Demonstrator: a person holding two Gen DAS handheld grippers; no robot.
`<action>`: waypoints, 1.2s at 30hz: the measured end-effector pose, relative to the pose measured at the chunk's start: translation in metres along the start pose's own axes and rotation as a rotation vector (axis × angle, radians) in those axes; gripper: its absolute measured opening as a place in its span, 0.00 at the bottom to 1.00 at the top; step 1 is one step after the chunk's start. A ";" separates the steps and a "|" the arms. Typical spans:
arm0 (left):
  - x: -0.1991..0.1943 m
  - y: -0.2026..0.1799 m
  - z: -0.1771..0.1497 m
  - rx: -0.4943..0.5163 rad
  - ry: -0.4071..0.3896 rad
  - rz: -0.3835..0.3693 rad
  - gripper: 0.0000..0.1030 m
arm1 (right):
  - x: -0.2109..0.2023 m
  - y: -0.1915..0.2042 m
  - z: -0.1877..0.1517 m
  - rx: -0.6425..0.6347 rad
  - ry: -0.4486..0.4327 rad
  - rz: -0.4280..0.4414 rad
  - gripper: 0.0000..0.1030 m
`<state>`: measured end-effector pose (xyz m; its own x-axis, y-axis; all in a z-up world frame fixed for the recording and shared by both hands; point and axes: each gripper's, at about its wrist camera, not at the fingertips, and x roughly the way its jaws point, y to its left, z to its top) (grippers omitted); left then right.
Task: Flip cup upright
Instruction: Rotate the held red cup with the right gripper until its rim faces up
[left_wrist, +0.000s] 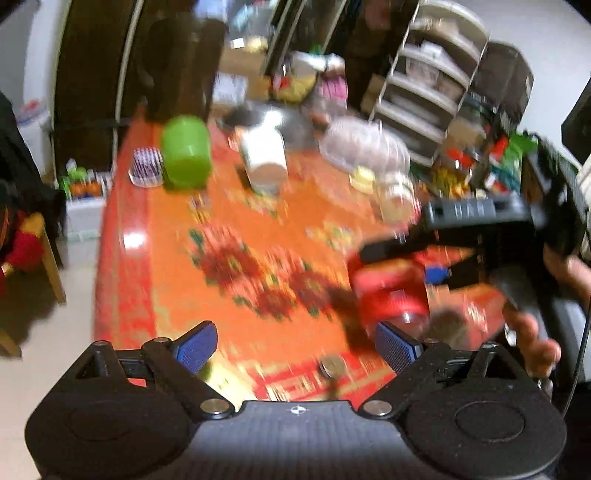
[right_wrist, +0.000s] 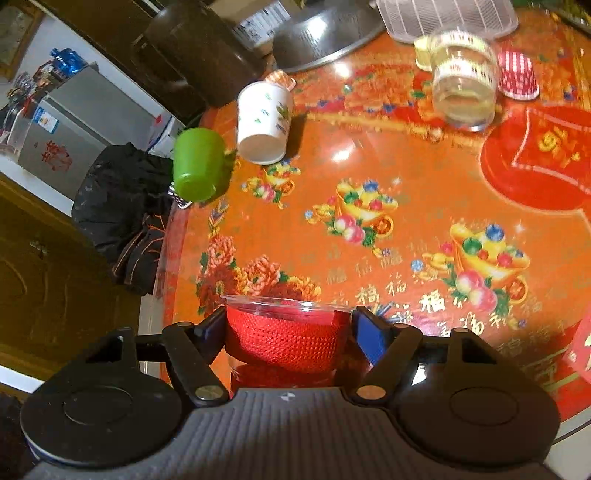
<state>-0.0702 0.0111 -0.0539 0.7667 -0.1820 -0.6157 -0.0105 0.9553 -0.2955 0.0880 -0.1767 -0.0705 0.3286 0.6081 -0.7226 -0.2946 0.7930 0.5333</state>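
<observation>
My right gripper is shut on a clear plastic cup with a red textured band, held above the orange table with its rim pointing away from the camera. In the left wrist view the same red cup shows tilted in the right gripper, near the table's right side. My left gripper is open and empty, its blue pads wide apart above the table's near edge. The left view is blurred.
On the orange patterned table stand an upside-down green cup, white paper cup, glass jar, red striped cup, red round tin, metal bowl and a plastic basket. A coin lies near the front edge.
</observation>
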 end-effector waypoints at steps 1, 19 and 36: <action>-0.002 0.001 0.002 -0.001 -0.018 -0.006 0.91 | -0.001 0.001 0.000 -0.005 -0.005 0.000 0.71; 0.010 -0.008 0.023 0.036 -0.085 -0.045 1.00 | -0.022 0.012 0.001 -0.114 -0.147 -0.019 0.71; 0.006 0.003 0.015 0.016 -0.201 -0.039 1.00 | -0.009 0.003 -0.143 -0.625 -1.179 -0.232 0.72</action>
<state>-0.0558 0.0164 -0.0471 0.8790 -0.1705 -0.4452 0.0309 0.9523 -0.3037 -0.0443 -0.1850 -0.1253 0.9005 0.3838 0.2046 -0.3790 0.9232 -0.0639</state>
